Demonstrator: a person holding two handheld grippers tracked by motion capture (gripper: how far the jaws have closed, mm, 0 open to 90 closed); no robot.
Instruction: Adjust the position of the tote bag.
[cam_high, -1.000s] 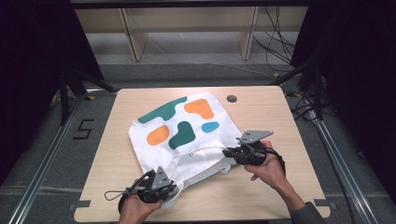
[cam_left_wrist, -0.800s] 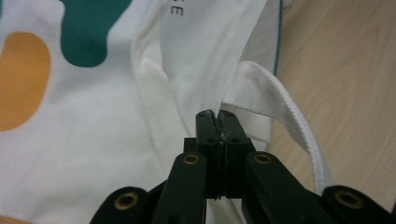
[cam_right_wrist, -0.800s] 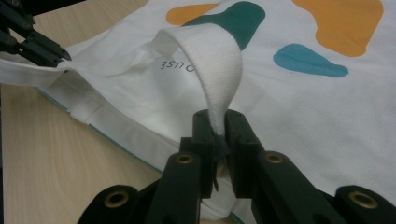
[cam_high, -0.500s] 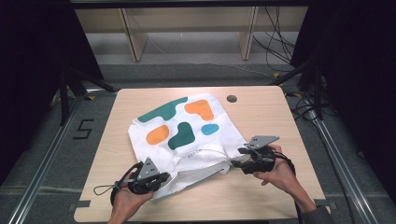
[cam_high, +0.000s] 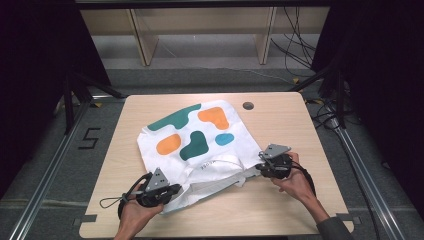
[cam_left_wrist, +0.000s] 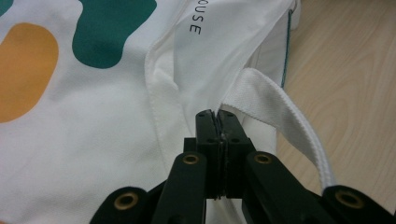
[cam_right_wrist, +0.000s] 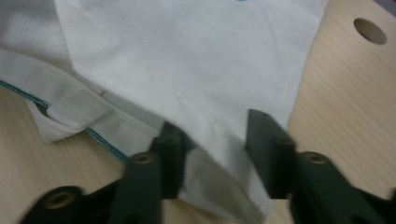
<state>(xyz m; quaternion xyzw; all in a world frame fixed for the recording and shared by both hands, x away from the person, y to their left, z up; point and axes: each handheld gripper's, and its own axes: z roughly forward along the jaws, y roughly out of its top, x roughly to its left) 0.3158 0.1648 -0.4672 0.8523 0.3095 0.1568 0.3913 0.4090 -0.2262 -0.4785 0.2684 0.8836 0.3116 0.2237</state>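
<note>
A white tote bag (cam_high: 200, 145) printed with teal, orange and blue blobs lies flat on the wooden table (cam_high: 280, 125). My left gripper (cam_high: 176, 191) is at the bag's near left edge. In the left gripper view it (cam_left_wrist: 217, 116) is shut on the bag's hem beside the white strap (cam_left_wrist: 275, 112). My right gripper (cam_high: 261, 169) is at the bag's near right corner. In the right gripper view it (cam_right_wrist: 217, 128) stands open, with the bag's corner (cam_right_wrist: 219, 154) lying between the jaws.
A round cable hole (cam_high: 248, 106) is in the table behind the bag, also seen as a hole (cam_right_wrist: 370, 31) in the right gripper view. Bare wood lies to the bag's right and left. Metal rails (cam_high: 360, 165) flank the table.
Both hands have shifted slightly along the bag's near edge. The right gripper has moved a little to the right and nearer the person. The bag has barely moved.
</note>
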